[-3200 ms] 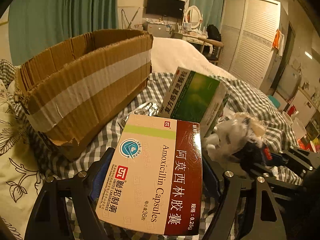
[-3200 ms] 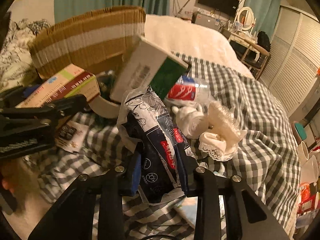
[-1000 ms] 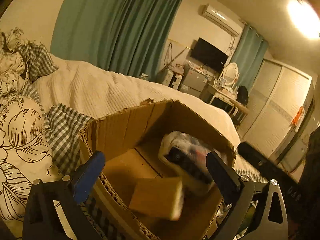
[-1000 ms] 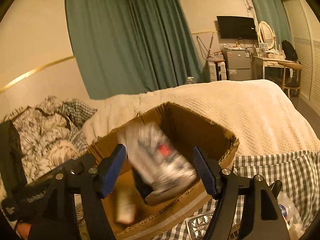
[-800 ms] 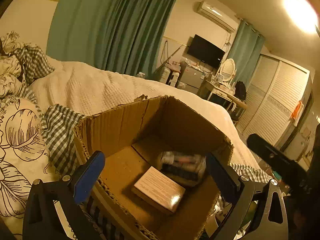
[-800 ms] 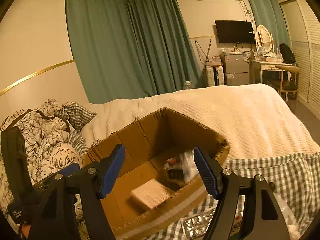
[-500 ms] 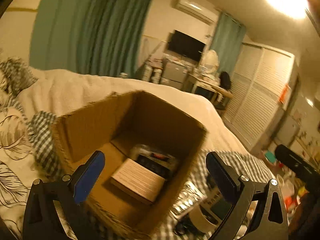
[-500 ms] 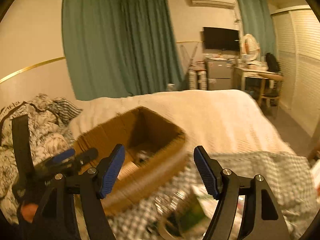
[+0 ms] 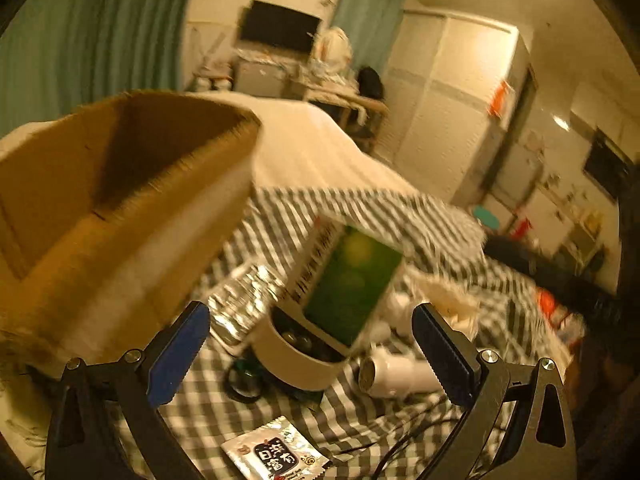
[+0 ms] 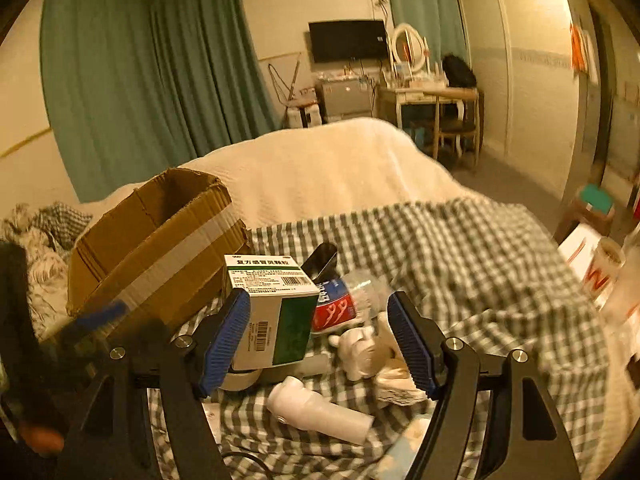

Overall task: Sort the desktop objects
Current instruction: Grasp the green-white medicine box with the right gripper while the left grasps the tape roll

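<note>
left tongs [image 9: 310, 350] open, right tongs [image 10: 318, 342] open

Teal curtains [image 10: 132, 80] hang left of the wall TV [image 10: 348, 40], a round mirror [image 10: 408, 46] sits just right of it, white wardrobe doors [image 10: 524, 64] further right
</note>
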Demonstrator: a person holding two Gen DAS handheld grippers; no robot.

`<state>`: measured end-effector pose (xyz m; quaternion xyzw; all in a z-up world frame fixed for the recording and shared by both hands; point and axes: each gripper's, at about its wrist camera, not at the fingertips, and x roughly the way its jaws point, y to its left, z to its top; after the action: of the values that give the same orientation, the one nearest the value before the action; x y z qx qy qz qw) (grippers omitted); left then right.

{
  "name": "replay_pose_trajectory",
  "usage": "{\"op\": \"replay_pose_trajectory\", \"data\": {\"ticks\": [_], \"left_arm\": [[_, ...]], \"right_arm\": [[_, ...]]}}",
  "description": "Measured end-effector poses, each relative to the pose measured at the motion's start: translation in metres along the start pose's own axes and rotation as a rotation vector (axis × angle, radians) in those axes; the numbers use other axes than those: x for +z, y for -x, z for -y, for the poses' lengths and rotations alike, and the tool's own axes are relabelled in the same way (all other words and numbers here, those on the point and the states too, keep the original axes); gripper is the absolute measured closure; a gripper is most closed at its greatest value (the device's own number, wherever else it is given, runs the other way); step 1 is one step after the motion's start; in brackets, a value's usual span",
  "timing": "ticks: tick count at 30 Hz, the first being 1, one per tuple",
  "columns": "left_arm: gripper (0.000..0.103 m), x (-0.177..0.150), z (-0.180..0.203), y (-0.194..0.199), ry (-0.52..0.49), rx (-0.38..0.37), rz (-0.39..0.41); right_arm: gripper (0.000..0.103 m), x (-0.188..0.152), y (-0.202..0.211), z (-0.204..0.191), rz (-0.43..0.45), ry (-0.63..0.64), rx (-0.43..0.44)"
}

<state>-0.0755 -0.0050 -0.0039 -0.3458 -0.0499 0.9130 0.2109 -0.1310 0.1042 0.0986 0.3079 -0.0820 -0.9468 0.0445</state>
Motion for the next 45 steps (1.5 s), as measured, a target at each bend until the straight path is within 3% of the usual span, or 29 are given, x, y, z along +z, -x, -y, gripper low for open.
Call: {"op": "replay_pose_trajectory", "data": {"ticks": [8,14,22,29,34,45], "left_arm": [[0.0,-0.023,-0.016,-0.042,-0.065,0.053,-0.013],[0.0,-0.031,-0.014,-0.053,-0.103,-0.02,-0.039],[0.0,-0.037,0.0,-0.064,-0.195,-0.042,-0.071],[0.0,-0.038,-0.007,-0.073,-0.161,-0.079,-0.113],[0.0,-0.037,-0.013,-0.077,-0.123,-0.076,-0.128],[0.0,-0.034,-0.017,-0.075,-0.116,-0.074,-0.116]], "right_arm": [[0.019,-0.003,-0.034,-0.005,-0.029,-0.048,0.118],[0.014,-0.004,-0.058,-0.015,-0.055,-0.041,0.154],[0.005,-0.012,-0.081,-0.018,-0.071,0.029,0.168],[0.001,-0.019,-0.099,-0.012,-0.089,0.054,0.232],[0.001,-0.019,-0.11,-0.004,-0.127,-0.019,0.321],[0.007,-0.007,-0.079,0.005,-0.037,-0.062,0.252]]}}
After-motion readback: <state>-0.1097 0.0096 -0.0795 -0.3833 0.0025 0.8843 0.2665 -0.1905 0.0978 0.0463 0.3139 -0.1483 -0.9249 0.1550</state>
